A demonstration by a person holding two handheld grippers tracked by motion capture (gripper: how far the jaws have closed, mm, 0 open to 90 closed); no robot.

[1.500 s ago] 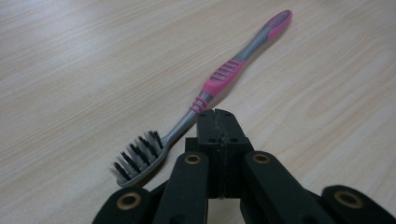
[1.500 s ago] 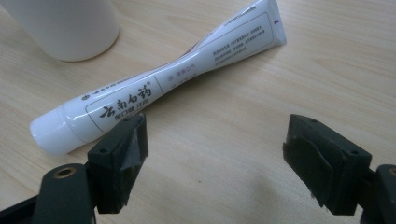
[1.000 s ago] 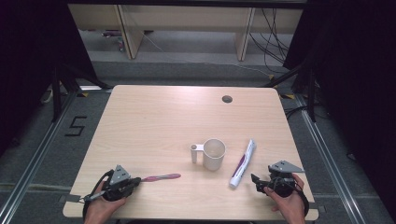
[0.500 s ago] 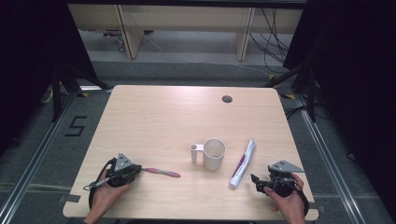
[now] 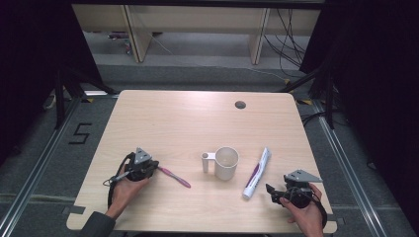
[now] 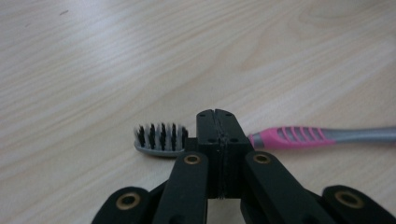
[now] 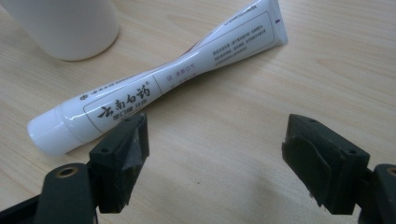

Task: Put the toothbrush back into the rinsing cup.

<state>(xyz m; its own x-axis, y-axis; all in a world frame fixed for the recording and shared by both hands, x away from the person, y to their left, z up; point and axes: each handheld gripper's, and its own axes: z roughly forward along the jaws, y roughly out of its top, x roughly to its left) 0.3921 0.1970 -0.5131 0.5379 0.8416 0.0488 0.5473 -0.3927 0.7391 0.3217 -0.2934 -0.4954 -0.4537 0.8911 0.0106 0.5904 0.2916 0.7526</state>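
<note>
The left hand-held gripper (image 5: 157, 169) is clamped tight on the neck of the pink toothbrush (image 6: 299, 137), whose handle points toward four o'clock over the desk (image 5: 197, 118). At the desk's five o'clock corner, the right hand-held gripper (image 7: 215, 154) stands wide, just beside the toothpaste tube (image 7: 154, 84), with the white mug (image 5: 226, 163) at the tube's nine o'clock.

Right gripper (image 7: 215, 154): hovering low over the bench, its two black fingers (image 7: 122, 158) standing wide apart with nothing between them.
Toothpaste tube (image 7: 159, 84): lying flat on the bench, running from its white cap at lower left to its flat crimped end at upper right; black printed characters are facing up.
Left finger: sitting just in front of the tube's cap end.
White cup (image 7: 65, 25): standing at upper left, just beside the tube.
Bench (image 7: 280, 74): showing pale wood grain.
</note>
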